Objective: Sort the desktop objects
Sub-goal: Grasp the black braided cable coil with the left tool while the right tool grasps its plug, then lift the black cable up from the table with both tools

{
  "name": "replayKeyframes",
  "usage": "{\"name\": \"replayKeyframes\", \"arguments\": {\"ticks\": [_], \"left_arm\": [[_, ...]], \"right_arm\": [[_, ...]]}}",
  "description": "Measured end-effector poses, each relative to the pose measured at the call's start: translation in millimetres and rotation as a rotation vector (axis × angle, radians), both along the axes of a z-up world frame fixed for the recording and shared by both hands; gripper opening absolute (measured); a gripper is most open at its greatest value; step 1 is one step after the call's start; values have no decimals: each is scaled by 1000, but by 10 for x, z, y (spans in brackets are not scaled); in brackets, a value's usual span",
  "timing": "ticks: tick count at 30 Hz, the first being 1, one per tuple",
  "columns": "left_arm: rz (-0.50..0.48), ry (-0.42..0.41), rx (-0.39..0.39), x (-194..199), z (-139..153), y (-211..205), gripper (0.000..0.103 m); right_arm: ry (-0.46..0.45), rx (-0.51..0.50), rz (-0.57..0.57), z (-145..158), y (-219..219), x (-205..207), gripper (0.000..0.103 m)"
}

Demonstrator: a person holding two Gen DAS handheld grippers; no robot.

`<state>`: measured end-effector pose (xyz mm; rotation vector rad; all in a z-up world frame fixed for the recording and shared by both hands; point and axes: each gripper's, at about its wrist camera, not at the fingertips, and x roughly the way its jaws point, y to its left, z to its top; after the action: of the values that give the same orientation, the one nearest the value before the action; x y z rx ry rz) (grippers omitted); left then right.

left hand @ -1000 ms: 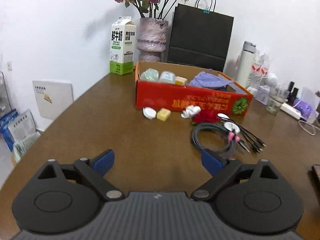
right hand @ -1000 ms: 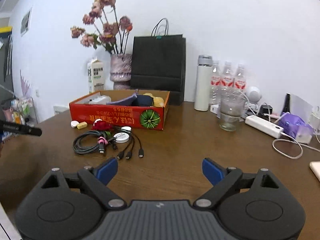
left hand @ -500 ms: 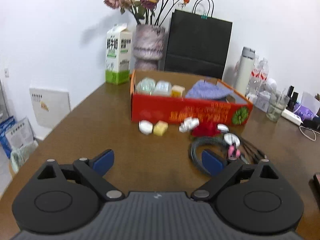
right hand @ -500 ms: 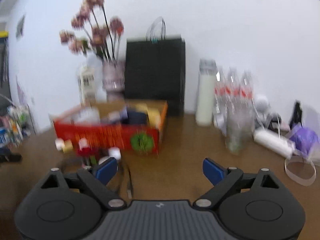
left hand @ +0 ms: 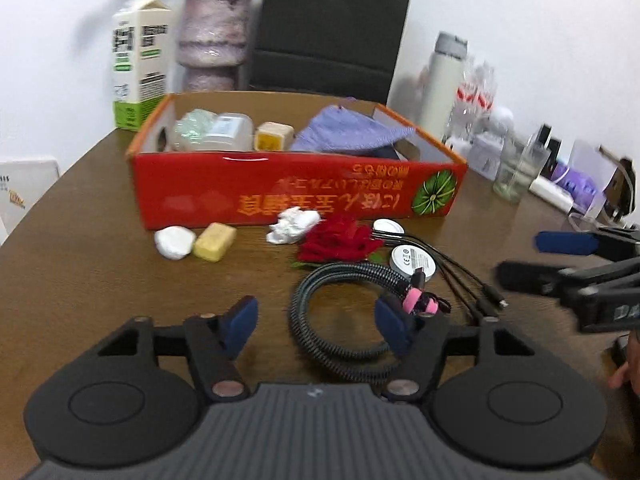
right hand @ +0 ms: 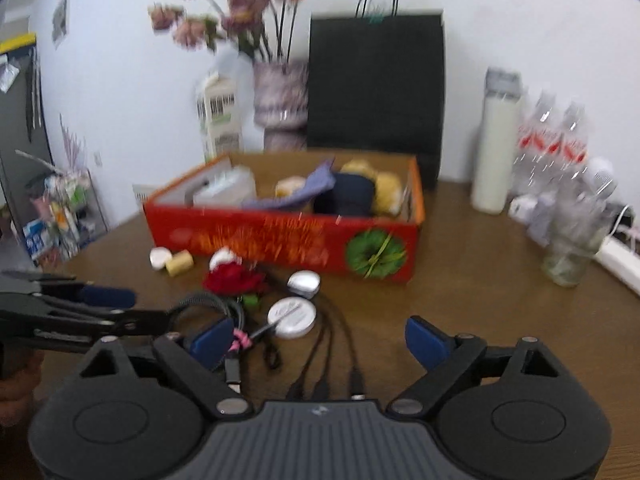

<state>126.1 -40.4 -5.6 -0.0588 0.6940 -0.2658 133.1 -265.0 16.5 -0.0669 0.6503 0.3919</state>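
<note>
A red cardboard box (left hand: 296, 192) (right hand: 280, 236) holds several items on the brown table. In front of it lie a white lump (left hand: 174, 242), a yellow block (left hand: 215, 241), crumpled white paper (left hand: 294, 224), a red rose (left hand: 340, 242) (right hand: 234, 278), two round white discs (right hand: 292, 316) and a coiled cable (left hand: 344, 320) with multi-plug leads (right hand: 332, 360). My left gripper (left hand: 316, 326) is open, low over the coil. My right gripper (right hand: 318, 340) is open above the discs and plugs; it also shows in the left wrist view (left hand: 532, 260).
Behind the box stand a milk carton (left hand: 140, 60), a vase (left hand: 214, 36) with dried flowers, a black paper bag (left hand: 332, 28) and a white flask (left hand: 444, 80). Water bottles (right hand: 552, 148), a glass (right hand: 570, 256) and a power strip (right hand: 618, 256) crowd the right side.
Both grippers have moved forward and down toward the cable and the items in front of the box. The left jaws look slightly narrower. Each gripper now shows in the other's view.
</note>
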Motion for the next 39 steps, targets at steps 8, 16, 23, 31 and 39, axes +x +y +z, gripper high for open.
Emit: {"name": "replayKeyframes", "arguments": {"ticks": [8, 16, 23, 31, 39], "left_arm": [[6, 23, 43, 211, -139, -99, 16], [15, -33, 39, -96, 28, -56, 11], [50, -144, 6, -586, 373, 121, 11], [111, -234, -39, -1038, 740, 374, 11], [139, -261, -66, -1383, 830, 529, 11]], "right_arm": [[95, -55, -48, -309, 147, 345, 48], [115, -106, -53, -316, 213, 241, 8], [4, -123, -74, -98, 223, -272, 0], [-143, -4, -124, 359, -30, -939, 0], [-192, 54, -112, 538, -163, -1461, 0]]}}
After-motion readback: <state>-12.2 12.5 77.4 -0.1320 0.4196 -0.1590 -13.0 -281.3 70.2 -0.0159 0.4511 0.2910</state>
